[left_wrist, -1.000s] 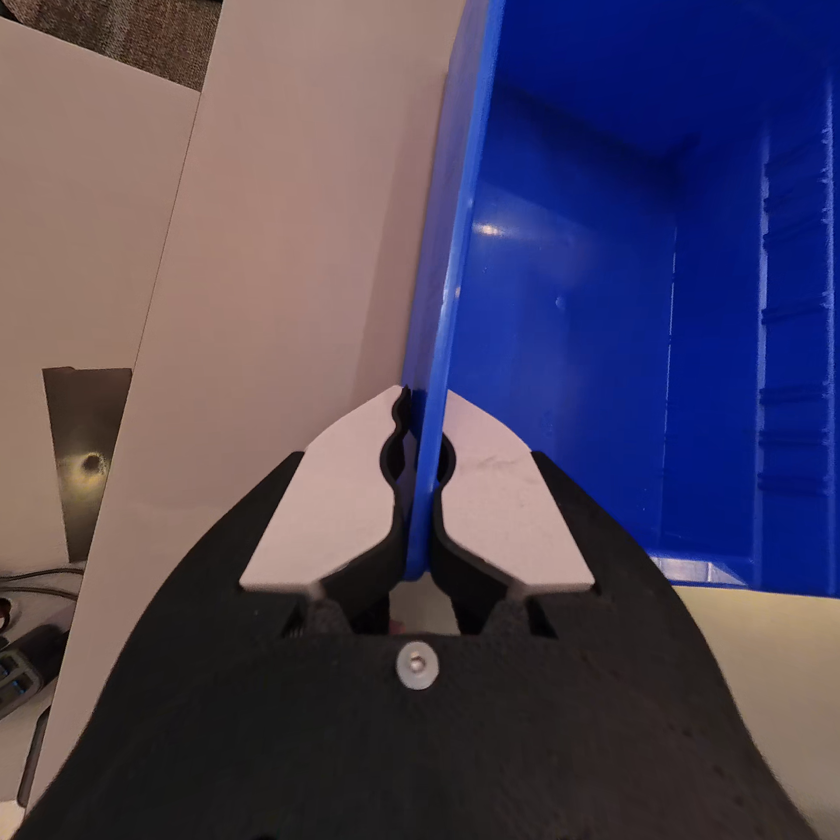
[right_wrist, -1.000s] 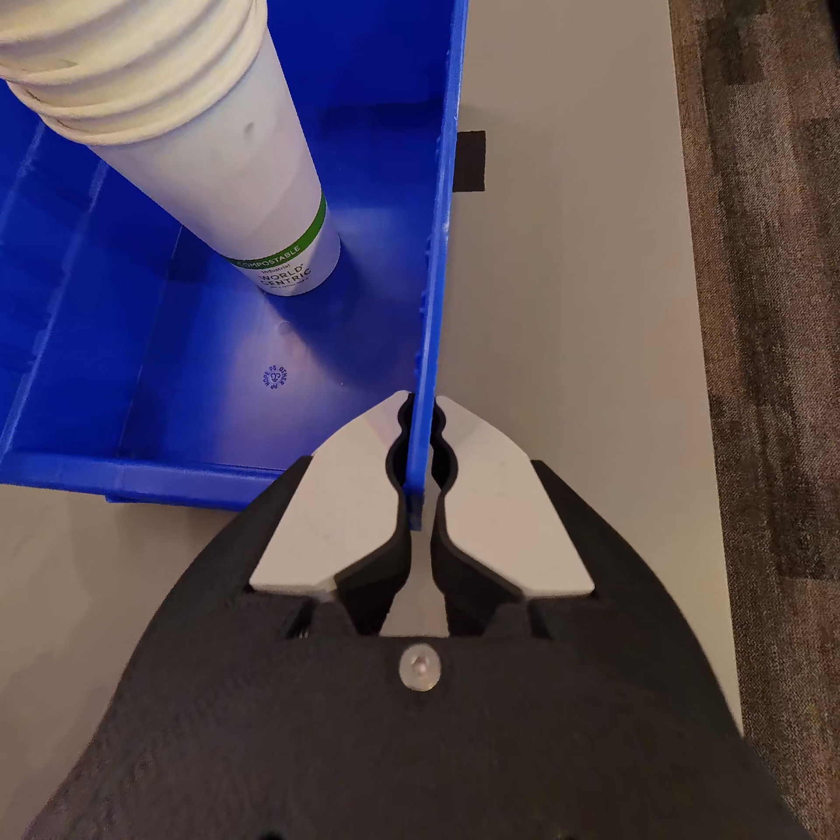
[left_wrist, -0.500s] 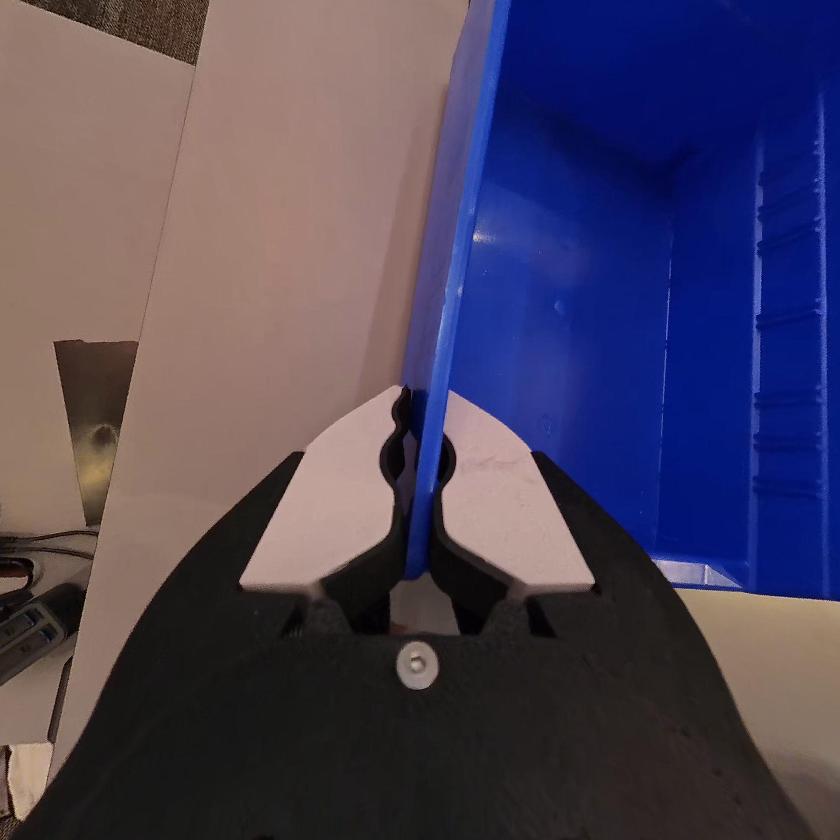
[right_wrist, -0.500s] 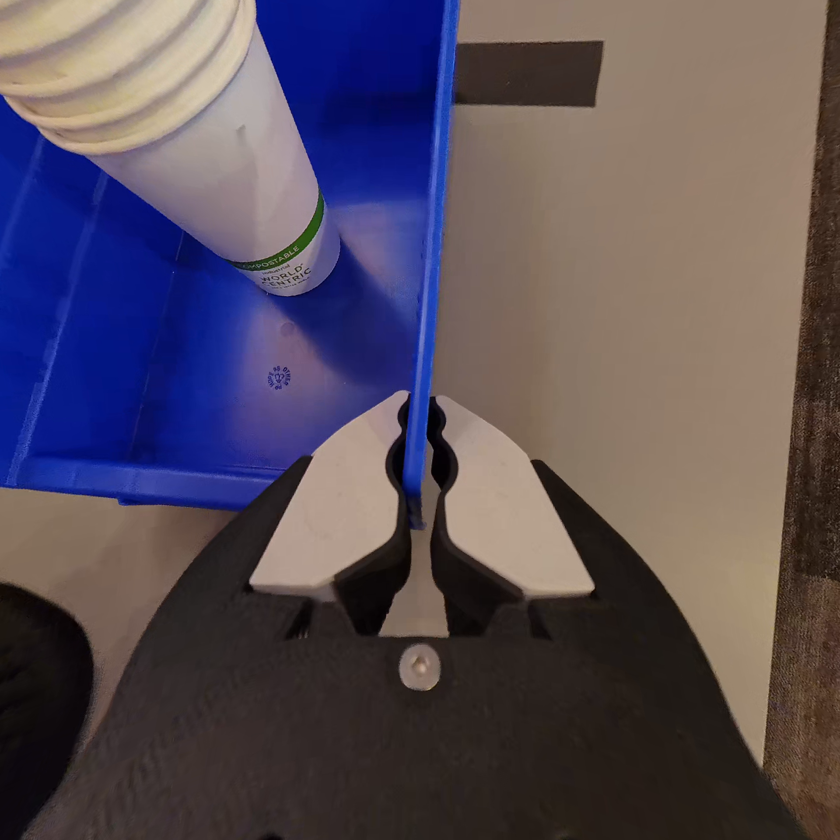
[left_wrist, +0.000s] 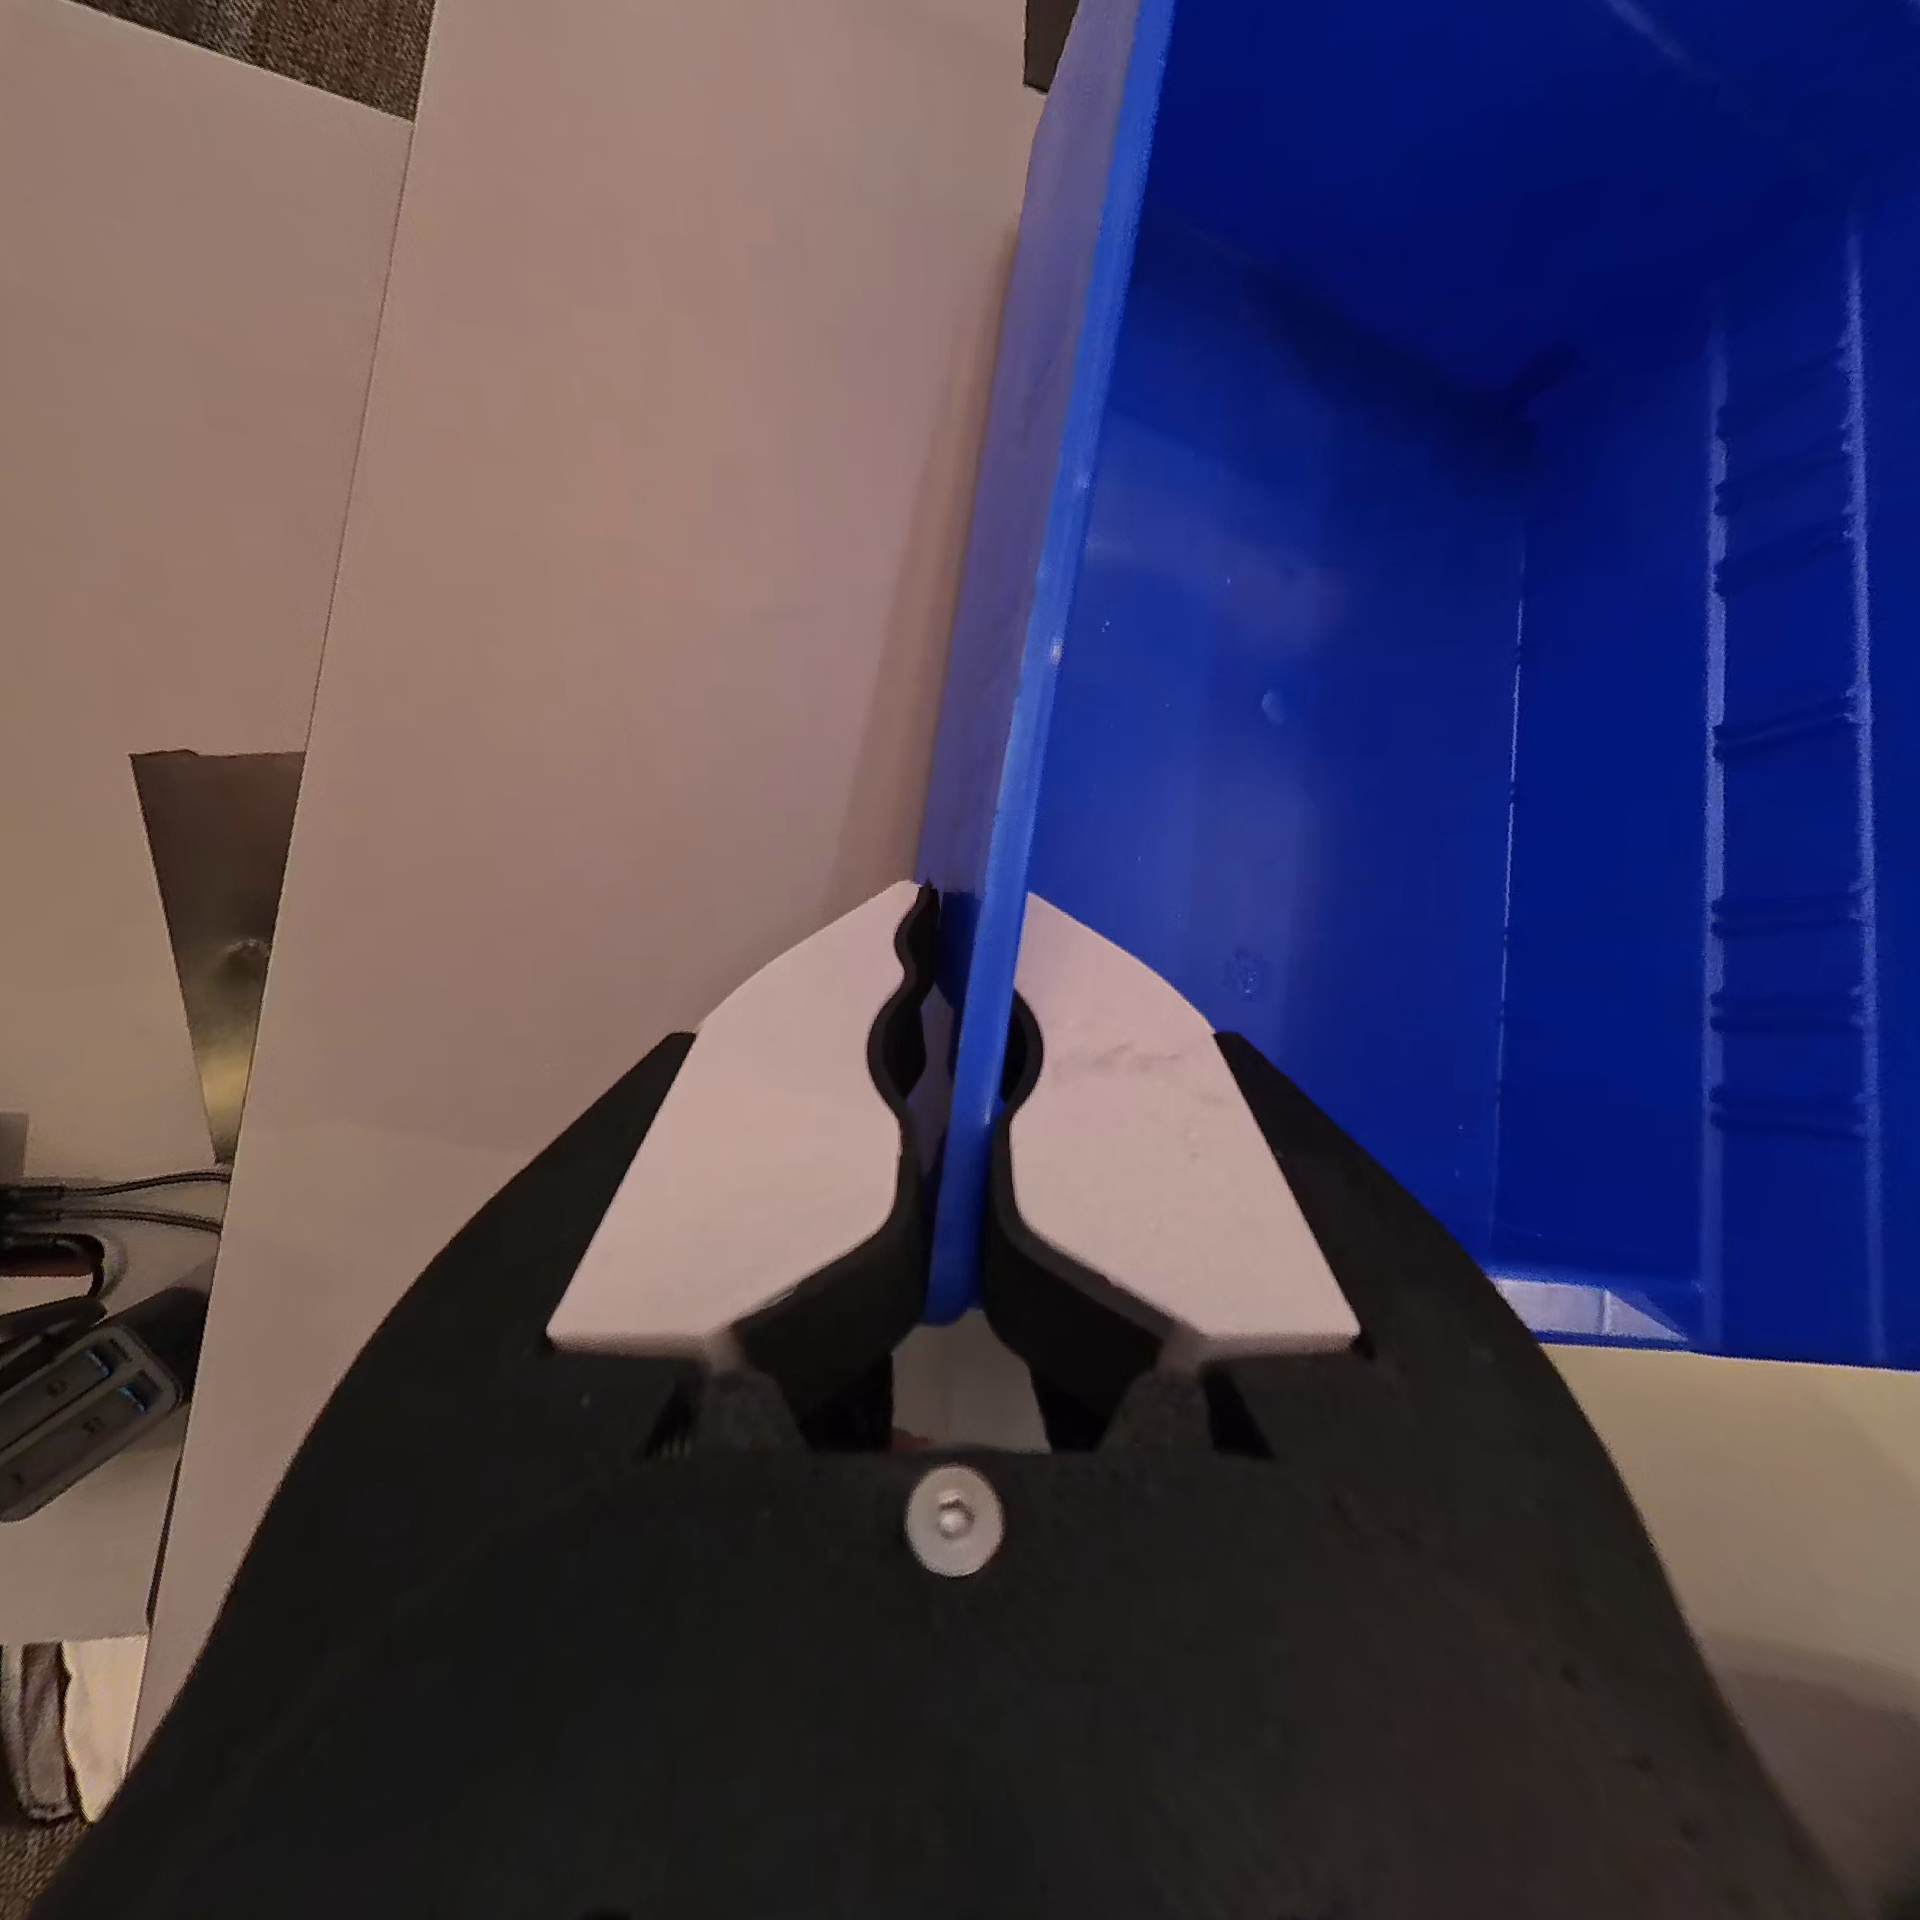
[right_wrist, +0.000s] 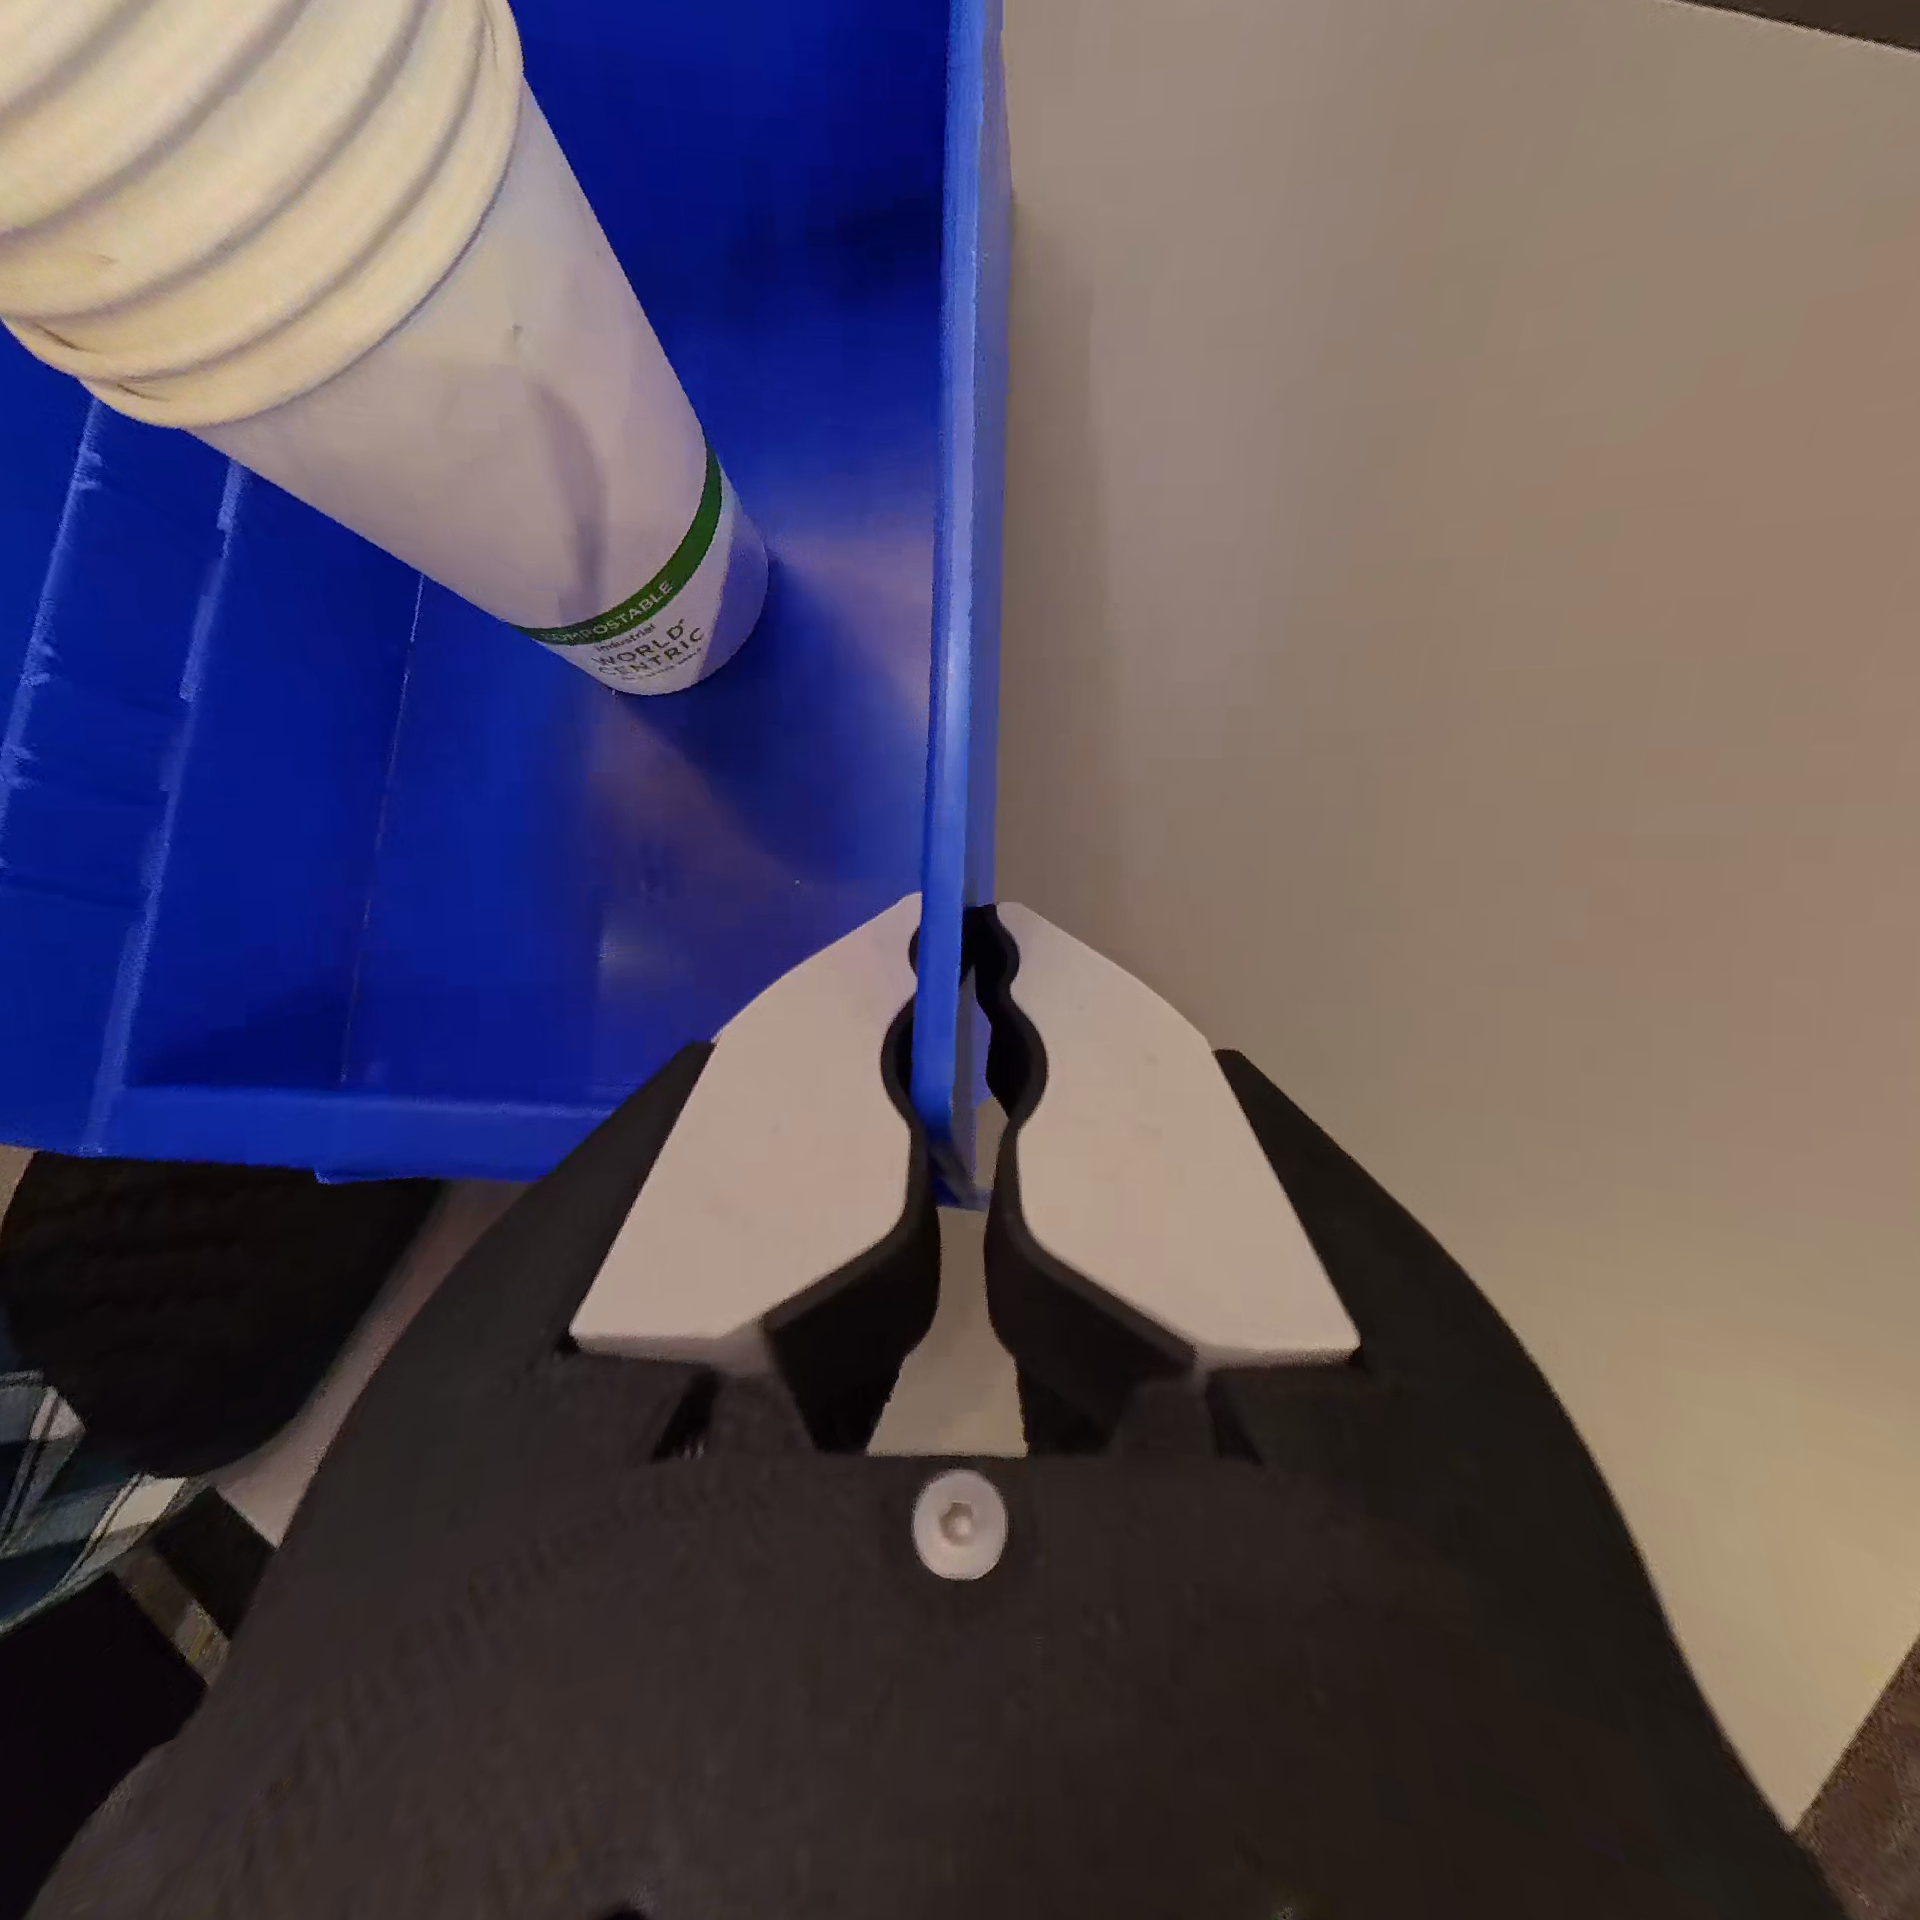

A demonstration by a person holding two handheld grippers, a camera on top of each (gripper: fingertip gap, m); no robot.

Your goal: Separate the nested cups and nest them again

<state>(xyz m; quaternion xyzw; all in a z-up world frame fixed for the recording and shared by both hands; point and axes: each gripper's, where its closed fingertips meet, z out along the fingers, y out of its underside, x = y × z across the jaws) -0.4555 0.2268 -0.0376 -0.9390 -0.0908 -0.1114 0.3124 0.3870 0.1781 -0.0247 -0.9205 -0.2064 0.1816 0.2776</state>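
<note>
A: Left gripper (left_wrist: 961, 914), status?

B: Clamped on the left wall of the blue bin (left_wrist: 1049, 582). The wall's edge runs from the jaws toward 12 o'clock, with one finger outside it and the other inside. The white table (left_wrist: 644, 582) fills the view from 9 to 11 o'clock.

A: Right gripper (right_wrist: 961, 920)?

B: Pinching the bin's right wall (right_wrist: 956, 582), one finger on either side of the wall's edge. The table lies from 1 to 4 o'clock.

A: Location of the nested cups (right_wrist: 436, 343)?

B: Standing on the bin floor at 10 to 11 o'clock of the right gripper, near the right wall and apart from both grippers. It is a white stack with several rims at the top and a green band near the base.

A: Other items?

B: Cables and a dark device (left_wrist: 73, 1382) at 8 o'clock in the left wrist view.
</note>
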